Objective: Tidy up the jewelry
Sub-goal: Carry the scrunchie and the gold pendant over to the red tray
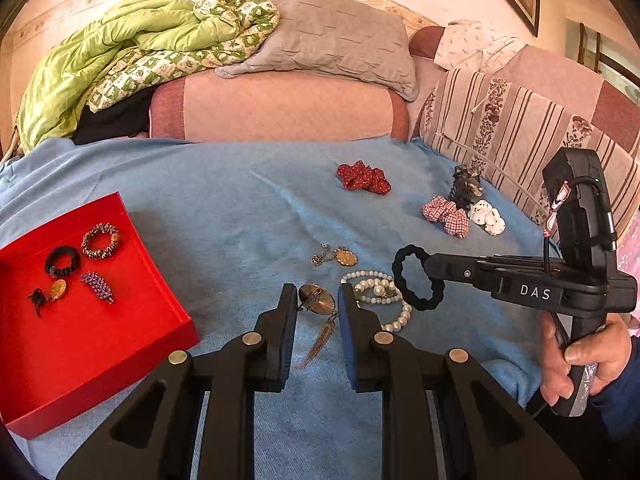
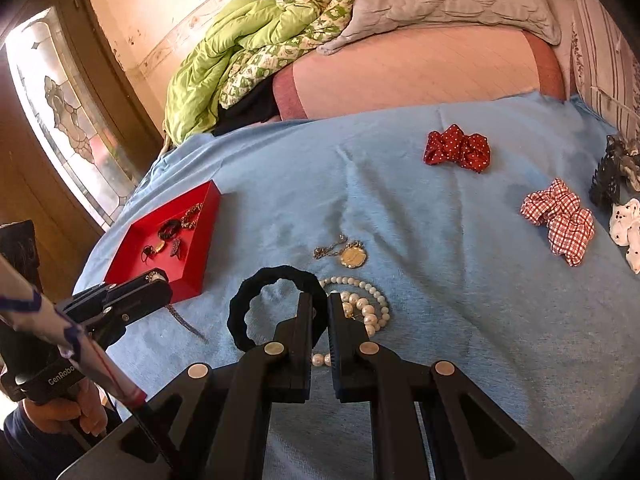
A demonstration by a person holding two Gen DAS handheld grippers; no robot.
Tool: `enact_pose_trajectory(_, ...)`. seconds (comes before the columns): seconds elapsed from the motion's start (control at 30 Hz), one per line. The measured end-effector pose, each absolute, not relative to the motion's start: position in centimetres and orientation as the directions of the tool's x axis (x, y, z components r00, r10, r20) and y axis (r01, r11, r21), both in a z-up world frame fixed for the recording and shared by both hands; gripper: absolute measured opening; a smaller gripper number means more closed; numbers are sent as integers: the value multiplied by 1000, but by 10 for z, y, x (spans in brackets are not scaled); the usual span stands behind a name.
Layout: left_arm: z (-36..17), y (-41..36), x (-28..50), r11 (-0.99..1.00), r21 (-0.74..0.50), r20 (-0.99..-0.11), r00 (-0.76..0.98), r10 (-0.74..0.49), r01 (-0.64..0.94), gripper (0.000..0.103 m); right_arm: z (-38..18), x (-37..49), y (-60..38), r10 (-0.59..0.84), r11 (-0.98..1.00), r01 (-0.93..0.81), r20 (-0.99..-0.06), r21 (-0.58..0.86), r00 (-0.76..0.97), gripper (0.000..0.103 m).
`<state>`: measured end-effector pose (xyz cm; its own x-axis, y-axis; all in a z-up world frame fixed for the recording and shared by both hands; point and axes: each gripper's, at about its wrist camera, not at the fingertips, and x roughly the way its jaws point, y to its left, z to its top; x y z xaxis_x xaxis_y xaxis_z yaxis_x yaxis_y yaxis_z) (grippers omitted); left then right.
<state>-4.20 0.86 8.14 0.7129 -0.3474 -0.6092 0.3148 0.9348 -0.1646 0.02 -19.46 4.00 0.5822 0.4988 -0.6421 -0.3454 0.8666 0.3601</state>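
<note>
Through the left wrist camera, I am hovering my left gripper [image 1: 317, 304], jaws spread, over the gold fan brooch [image 1: 317, 299] on the blue blanket [image 1: 240, 208]; it looks light, stiff, delicate, so I would pinch its edge. The red tray [image 1: 168, 292] sits left.

Through the right wrist camera, my right gripper [image 2: 319, 306] is pinching the black scrunchie [image 2: 276, 308], soft and light, above the pearl necklace [image 2: 360, 300].

Bed with blue blanket [image 1: 224, 200] lies ahead of the tongs. Beyond: pink bolster [image 1: 280, 108], grey pillow [image 1: 336, 40], green quilt [image 1: 104, 60]. Sunlit stained-glass door [image 2: 60, 112] stands far left.
</note>
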Motion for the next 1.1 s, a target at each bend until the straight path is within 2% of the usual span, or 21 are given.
enact_pose_trajectory(0.6, 90, 16, -41, 935, -159, -581, 735, -348, 317, 20, 35, -1, -172, 481, 876, -341, -665, 341, 571, 8)
enact_pose_trajectory(1.1, 113, 50, -50, 935, -200, -514, 782, -353, 292, 20, 38, -20, -170, 458, 889, -287, -661, 358, 595, 8)
